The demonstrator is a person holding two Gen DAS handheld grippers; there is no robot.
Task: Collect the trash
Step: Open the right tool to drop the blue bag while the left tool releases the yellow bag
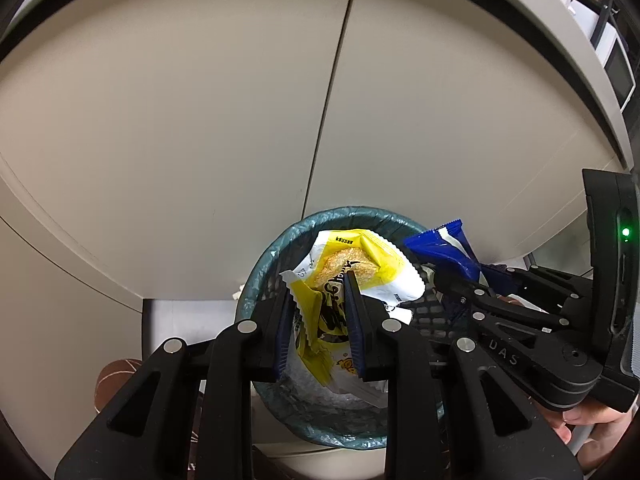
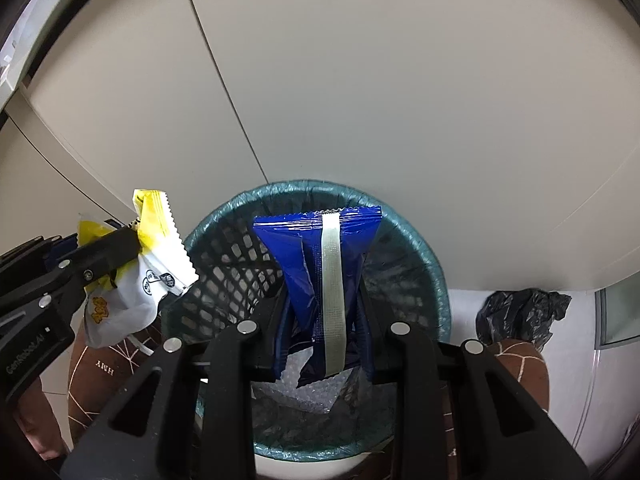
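Note:
A round black mesh waste bin [image 1: 264, 276] [image 2: 224, 264] with a teal liner stands on the floor against a cream cabinet. My left gripper [image 1: 318, 292] is shut on a yellow and white snack wrapper [image 1: 360, 264] [image 2: 160, 264], which hangs over the bin's mouth. In the right wrist view that wrapper sits at the bin's left rim. My right gripper [image 2: 324, 300] is shut on a blue wrapper [image 2: 320, 252] with a silver seam strip, held above the bin's opening. The same blue wrapper [image 1: 444, 248] shows in the left wrist view at the bin's right rim. Clear bubble wrap [image 2: 296, 392] lies inside the bin.
Cream cabinet doors [image 1: 240, 120] rise right behind the bin. A crumpled black plastic bag [image 2: 520, 312] lies on the floor to the right. Brown patterned slippers [image 2: 100, 364] flank the bin. A hand [image 1: 592, 420] holds the right gripper's body.

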